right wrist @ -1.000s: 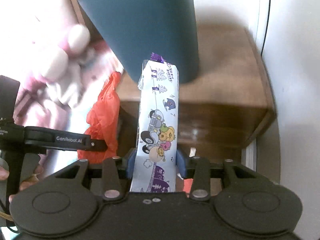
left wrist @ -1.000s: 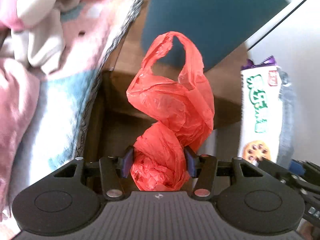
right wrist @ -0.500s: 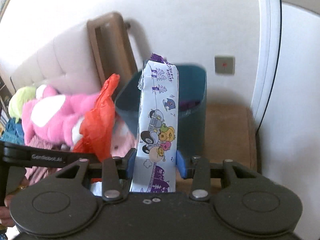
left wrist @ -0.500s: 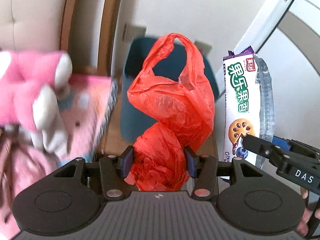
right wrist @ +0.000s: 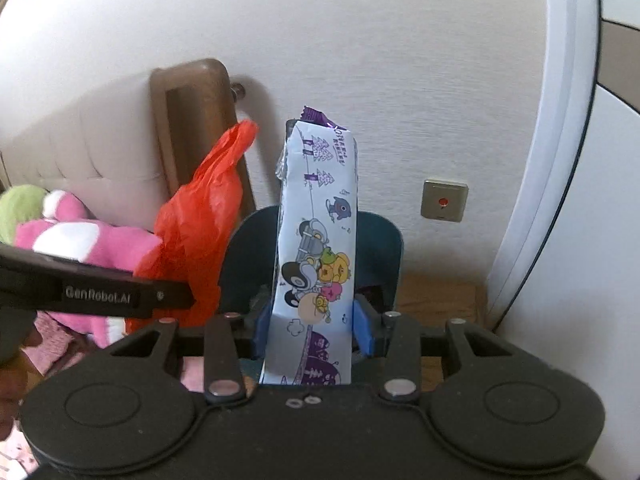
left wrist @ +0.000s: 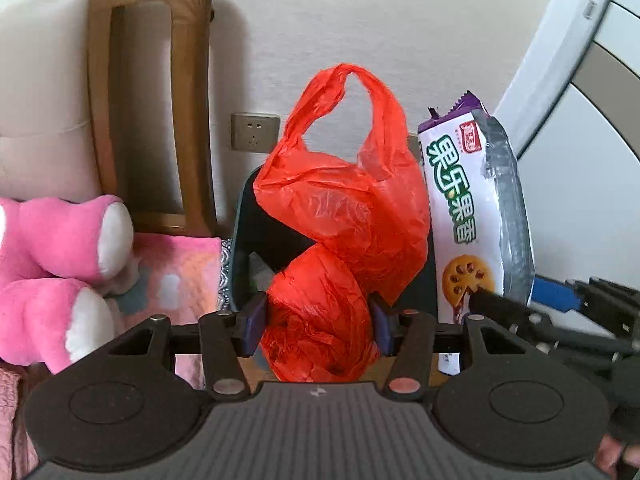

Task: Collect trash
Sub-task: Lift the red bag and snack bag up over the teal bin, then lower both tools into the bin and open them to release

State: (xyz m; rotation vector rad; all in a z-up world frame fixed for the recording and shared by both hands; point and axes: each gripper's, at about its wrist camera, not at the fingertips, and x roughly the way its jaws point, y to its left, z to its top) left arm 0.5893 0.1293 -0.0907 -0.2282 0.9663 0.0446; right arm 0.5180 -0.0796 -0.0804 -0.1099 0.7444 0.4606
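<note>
My left gripper (left wrist: 316,322) is shut on a crumpled red plastic bag (left wrist: 340,216) that stands up in front of it. My right gripper (right wrist: 312,324) is shut on a white and purple biscuit wrapper (right wrist: 316,256), held upright. The wrapper also shows at the right of the left wrist view (left wrist: 468,216), and the red bag at the left of the right wrist view (right wrist: 200,232). A dark teal trash bin (left wrist: 244,248) stands just beyond both grippers on a wooden nightstand (right wrist: 436,296); its open mouth (right wrist: 380,248) is behind the held items.
A bed with a pink blanket (left wrist: 176,268) and pink plush toy (left wrist: 60,256) lies to the left. A wooden headboard post (left wrist: 148,100) and wall sockets (left wrist: 254,132) are behind. A white door frame (right wrist: 560,120) is at the right.
Both grippers have risen and tilted up: the bin, seen from below its side a second ago, now shows its open top at their level. Both items stay gripped.
</note>
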